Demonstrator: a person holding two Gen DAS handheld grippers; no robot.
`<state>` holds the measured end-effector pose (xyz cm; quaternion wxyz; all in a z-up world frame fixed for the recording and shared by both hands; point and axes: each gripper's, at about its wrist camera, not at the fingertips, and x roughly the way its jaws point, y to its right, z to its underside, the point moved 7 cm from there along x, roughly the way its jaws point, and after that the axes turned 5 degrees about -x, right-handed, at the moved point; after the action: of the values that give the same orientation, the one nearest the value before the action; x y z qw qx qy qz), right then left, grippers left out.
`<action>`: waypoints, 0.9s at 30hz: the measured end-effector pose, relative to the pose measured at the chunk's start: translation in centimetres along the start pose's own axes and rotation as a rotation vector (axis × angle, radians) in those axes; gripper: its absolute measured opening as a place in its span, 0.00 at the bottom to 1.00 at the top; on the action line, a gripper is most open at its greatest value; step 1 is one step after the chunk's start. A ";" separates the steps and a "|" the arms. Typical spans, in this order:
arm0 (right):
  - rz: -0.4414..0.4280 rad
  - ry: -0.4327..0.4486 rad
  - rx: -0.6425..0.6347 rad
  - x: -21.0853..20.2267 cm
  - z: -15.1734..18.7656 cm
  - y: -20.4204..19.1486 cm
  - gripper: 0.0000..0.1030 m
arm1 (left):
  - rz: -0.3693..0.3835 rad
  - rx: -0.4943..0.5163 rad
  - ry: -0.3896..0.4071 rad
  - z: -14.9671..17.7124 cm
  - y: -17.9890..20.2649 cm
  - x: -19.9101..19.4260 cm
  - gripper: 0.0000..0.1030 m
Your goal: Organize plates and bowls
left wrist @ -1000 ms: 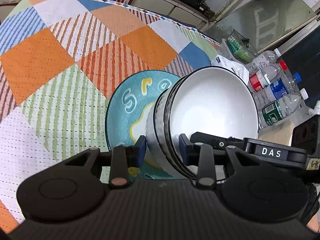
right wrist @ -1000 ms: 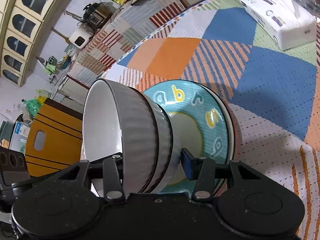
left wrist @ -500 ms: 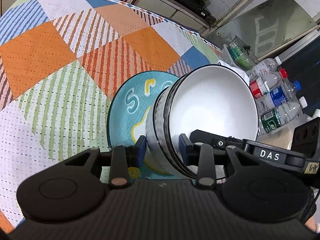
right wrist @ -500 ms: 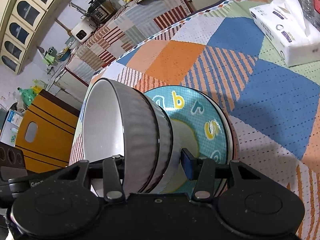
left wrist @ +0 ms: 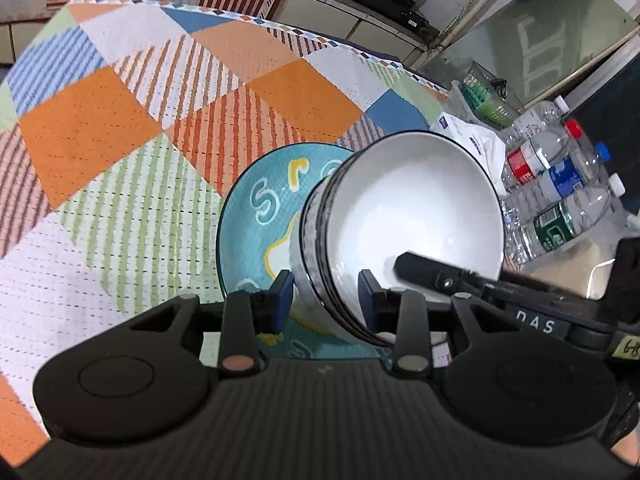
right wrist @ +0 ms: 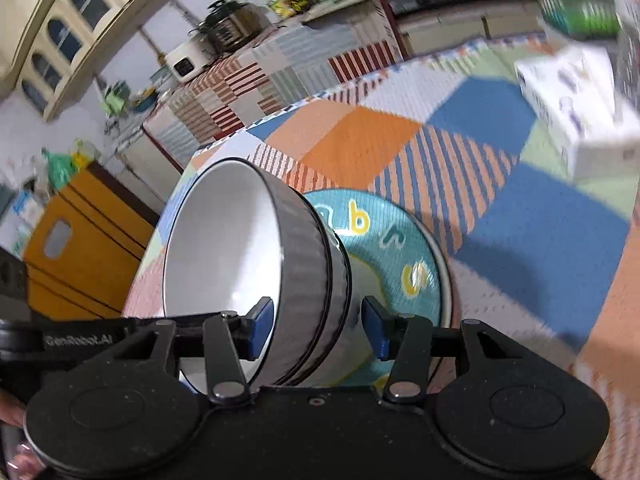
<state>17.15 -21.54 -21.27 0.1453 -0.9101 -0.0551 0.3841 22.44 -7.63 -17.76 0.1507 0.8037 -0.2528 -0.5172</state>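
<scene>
While both tools work the same stack, left gripper (left wrist: pixel 324 296) and right gripper (right wrist: pixel 316 330) each clamp the rims of two nested grey ribbed white-lined ceramic bowls (left wrist: pixel 400 224), tipped on the teal lettered round plate (right wrist: pixel 400 240) atop the patchwork tablecloth (left wrist: pixel 120 128).

The bowls (left wrist: pixel 412 216) look like glossy glazed ceramic, smooth white inside, ribbed grey outside. At their 9 o'clock, the plate (left wrist: pixel 256 216) is glossy teal ceramic. The cloth (left wrist: pixel 120 184) is matt, dimpled woven fabric. The bottles (left wrist: pixel 560 184) are clear plastic.
</scene>
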 end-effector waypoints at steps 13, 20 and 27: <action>0.134 0.163 -0.339 -7.9 -1.7 -3.5 0.58 | -0.151 0.111 0.061 2.1 4.3 -6.8 0.40; 0.215 0.189 -0.383 -11.0 -1.0 -5.5 0.58 | -0.191 0.110 0.087 3.6 6.9 -9.7 0.40; 0.197 0.200 -0.294 -14.5 -0.2 -5.6 0.63 | -0.292 0.124 0.166 5.2 7.7 -13.1 0.49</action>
<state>7.23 -19.33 -9.52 -0.0226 -0.9561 -0.0067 0.2920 11.35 -6.58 -6.19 0.0446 0.8796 -0.1517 -0.4487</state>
